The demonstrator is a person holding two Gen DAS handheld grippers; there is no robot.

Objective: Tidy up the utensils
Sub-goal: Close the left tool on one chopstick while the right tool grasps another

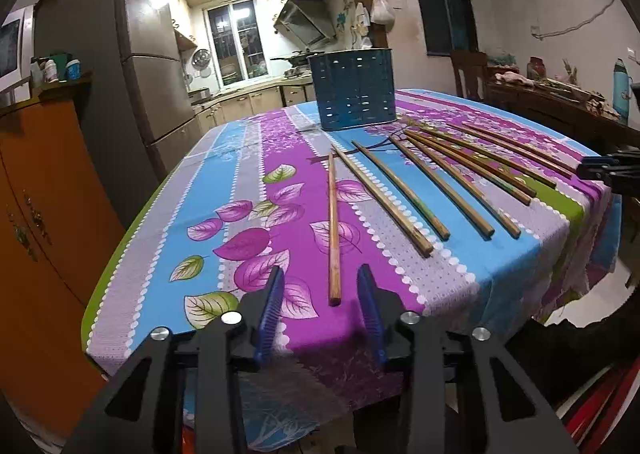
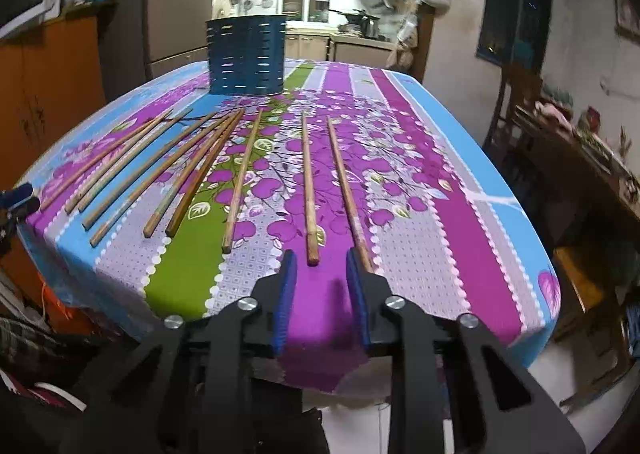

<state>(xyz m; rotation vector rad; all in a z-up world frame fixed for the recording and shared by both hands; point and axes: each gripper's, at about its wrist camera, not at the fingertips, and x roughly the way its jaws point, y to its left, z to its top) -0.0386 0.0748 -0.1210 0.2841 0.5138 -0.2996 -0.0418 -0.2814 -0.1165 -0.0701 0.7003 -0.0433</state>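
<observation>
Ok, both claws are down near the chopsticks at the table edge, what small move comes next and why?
Probably ease the left claw forward over the near end of the leftmost chopstick, then close. That end lies just ahead of its open blue pads, nothing is gripped yet, and the blue holder behind stands ready to receive it.

A table (image 2: 460, 254) carries everything, covered to its edges by a tablecloth (image 2: 320, 314) striped in purple, blue, grey and green, printed with leaves and blossoms. At the far side stands a blue slotted utensil holder (image 2: 247, 54), upright. Nearer, wooden chopsticks (image 2: 240, 182) lie flat on the cloth in a loose row, fanned so their far tips point toward the holder and their near ends reach close to the near edge. Ten, as far as the distorted view lets me count. The leftmost chopstick (image 1: 333, 230) lies slightly apart from the others.
</observation>
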